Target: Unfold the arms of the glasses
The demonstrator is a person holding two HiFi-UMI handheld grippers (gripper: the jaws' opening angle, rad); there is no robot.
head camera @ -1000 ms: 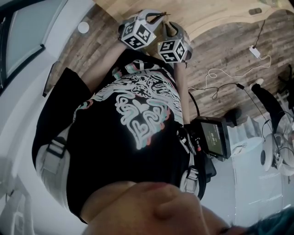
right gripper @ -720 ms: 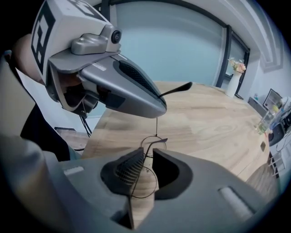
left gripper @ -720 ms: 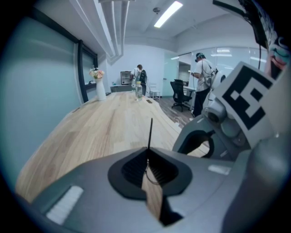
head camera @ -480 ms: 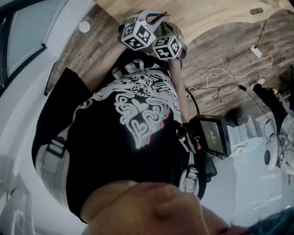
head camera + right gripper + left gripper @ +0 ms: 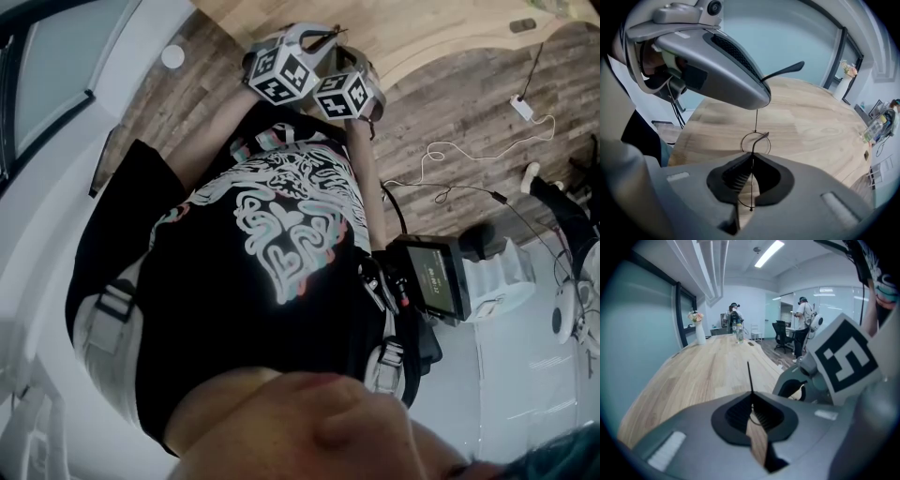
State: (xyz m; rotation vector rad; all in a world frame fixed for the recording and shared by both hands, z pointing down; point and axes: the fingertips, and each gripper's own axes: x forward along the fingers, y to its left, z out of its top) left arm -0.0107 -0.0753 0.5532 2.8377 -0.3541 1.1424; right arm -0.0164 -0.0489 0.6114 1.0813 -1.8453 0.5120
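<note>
**Both tools clamped on the wire glasses, held over the table**

Left gripper view: left gripper has its jaws together on a thin black temple arm. The arm sticks straight up out of the pads. Pale wooden table runs away behind. A white vase of flowers stands far down it, and people stand in the background.

Right gripper view: right gripper has its jaws pinched on the wire frame of the glasses. One round lens rim shows just past the pads, and a wire runs down through the slot. The left gripper sits above, close by. The dark arm tip juts from its closed jaws, and a fine wire drops from it to the rim. The glasses hang in the air, clear of the tabletop.

Head view: both marker cubes sit side by side at the table's edge, above a black printed T-shirt. The glasses are too fine to make out well here.
</note>
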